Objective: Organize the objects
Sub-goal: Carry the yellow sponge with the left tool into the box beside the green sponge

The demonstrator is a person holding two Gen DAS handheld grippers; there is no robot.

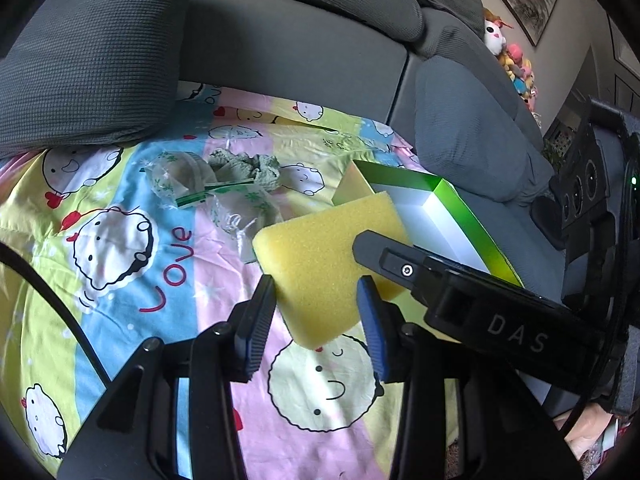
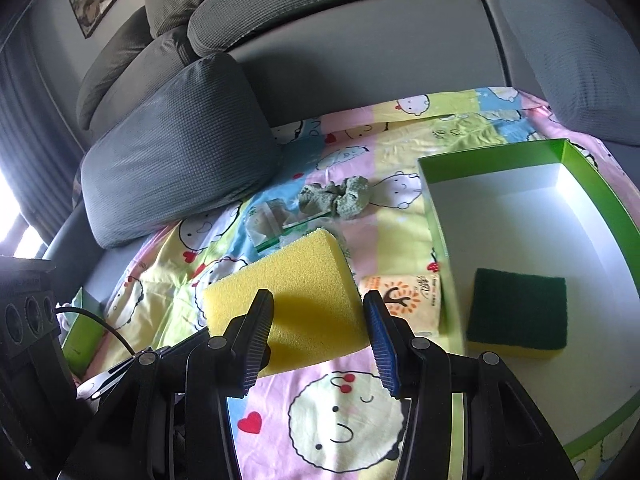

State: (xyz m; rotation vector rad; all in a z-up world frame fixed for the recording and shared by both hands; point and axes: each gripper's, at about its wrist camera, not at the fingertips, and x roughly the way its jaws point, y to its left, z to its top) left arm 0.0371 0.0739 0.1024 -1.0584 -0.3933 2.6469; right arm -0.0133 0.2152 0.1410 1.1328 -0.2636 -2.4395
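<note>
A large yellow sponge (image 1: 320, 256) (image 2: 288, 300) is held above the cartoon-print blanket (image 1: 132, 248). My left gripper (image 1: 320, 312) is shut on its near corner. My right gripper (image 2: 316, 336) is also around the sponge, its fingers at either side; in the left wrist view its black finger (image 1: 404, 268) lies across the sponge's right edge. An open green box (image 2: 492, 160) (image 1: 448, 200) with a white inside holds a green-and-yellow scrub sponge (image 2: 518, 312). A tissue pack (image 2: 404, 300) lies beside the box. A green scrunchie (image 2: 336, 196) (image 1: 244, 164) and a clear plastic bag (image 1: 188, 184) (image 2: 272, 220) lie farther back.
A grey cushion (image 1: 84, 64) (image 2: 176, 148) rests at the blanket's far left. The grey sofa back (image 1: 288, 44) runs behind. Another grey cushion (image 1: 472, 136) sits right of the box. A black cable (image 1: 48, 300) crosses the left. Plush toys (image 1: 512, 60) sit far right.
</note>
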